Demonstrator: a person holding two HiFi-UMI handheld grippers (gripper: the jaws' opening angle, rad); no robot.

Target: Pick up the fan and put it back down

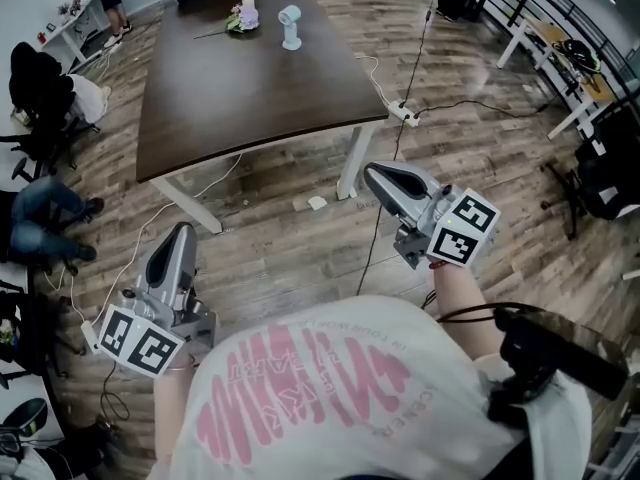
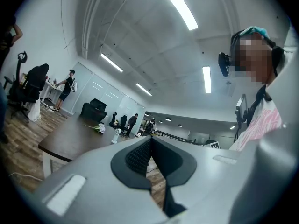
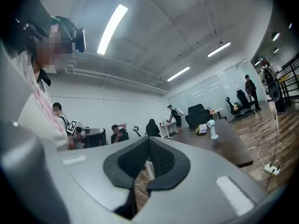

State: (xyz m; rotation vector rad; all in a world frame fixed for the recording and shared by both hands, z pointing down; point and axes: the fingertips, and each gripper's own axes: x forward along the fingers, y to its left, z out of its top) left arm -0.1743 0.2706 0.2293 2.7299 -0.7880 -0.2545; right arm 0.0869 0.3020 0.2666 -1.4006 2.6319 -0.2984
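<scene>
The fan (image 1: 290,26) stands upright on the dark table (image 1: 250,98), in the upper middle of the head view, just right of a small bunch of flowers (image 1: 241,18). Both tools hang well apart from the table, over the wooden floor (image 1: 300,243). The left gripper (image 1: 182,232) is at lower left and the right gripper (image 1: 374,172) is right of centre. Each has its jaws clenched together, with nothing between them.
</scene>
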